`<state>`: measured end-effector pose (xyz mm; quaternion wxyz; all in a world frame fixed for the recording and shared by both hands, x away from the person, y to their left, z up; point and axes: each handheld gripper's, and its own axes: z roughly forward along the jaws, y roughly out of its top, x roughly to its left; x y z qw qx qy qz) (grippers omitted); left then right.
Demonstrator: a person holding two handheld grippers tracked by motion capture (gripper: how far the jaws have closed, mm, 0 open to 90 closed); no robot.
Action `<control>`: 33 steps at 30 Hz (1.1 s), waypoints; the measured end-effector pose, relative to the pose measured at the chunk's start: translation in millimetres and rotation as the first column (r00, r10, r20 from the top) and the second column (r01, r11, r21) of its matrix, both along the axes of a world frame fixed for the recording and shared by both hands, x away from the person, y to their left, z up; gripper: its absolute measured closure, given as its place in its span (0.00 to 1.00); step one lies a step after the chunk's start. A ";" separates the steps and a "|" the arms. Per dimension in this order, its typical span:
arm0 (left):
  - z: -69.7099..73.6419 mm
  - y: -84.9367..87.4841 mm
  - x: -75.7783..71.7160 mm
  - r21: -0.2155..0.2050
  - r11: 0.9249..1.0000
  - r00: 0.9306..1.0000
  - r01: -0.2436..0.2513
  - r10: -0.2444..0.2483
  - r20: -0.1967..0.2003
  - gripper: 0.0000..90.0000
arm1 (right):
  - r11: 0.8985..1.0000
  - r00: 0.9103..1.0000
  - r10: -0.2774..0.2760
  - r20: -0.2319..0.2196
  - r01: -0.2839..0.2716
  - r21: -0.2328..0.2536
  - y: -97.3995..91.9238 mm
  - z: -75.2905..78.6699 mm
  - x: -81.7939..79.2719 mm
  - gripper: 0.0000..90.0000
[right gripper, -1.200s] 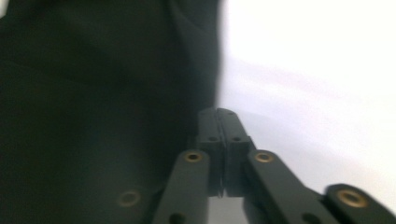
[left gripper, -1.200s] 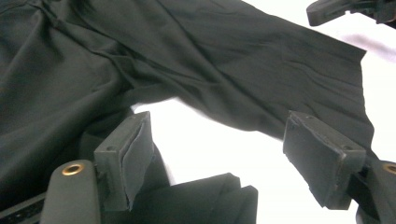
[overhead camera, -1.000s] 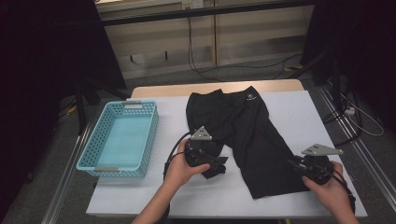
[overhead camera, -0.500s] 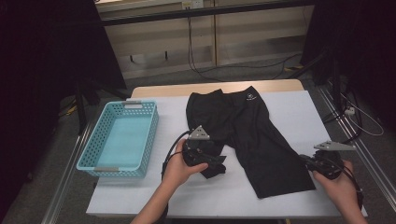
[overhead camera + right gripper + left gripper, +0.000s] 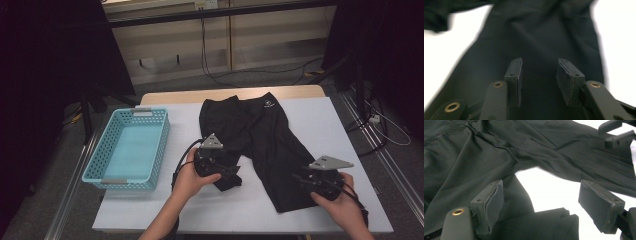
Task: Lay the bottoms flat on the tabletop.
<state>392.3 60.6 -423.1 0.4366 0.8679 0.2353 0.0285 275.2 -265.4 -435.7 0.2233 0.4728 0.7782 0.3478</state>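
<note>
A pair of black, thin-fabric shorts (image 5: 260,140) lies spread on the white bench (image 5: 325,120), waistband toward the far edge. One leg runs out flat to the person's right; the other is folded over into a bunched wad near the middle.

The left tongs (image 5: 227,172) stand wide open over that folded leg — cloth lies between the pads (image 5: 494,200) but is not pressed. The right tongs (image 5: 304,181) sit at the hem of the flat leg; their jaws have just been opening, and in the right gripper view they stand apart above the fabric, gripping nothing.

Judgement: the folding is at an early stage, between grasps. The next move calls for each tongs to close on an edge of cloth. A light-blue plastic lattice basket (image 5: 102,165) waits at the left, apart from the shorts.
</note>
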 end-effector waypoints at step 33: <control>4.2 12.4 0.4 -0.007 0.999 0.999 -0.033 0.033 0.007 0.21 | 0.983 0.984 0.164 -0.073 -0.157 0.100 58.1 -8.8 16.5 0.98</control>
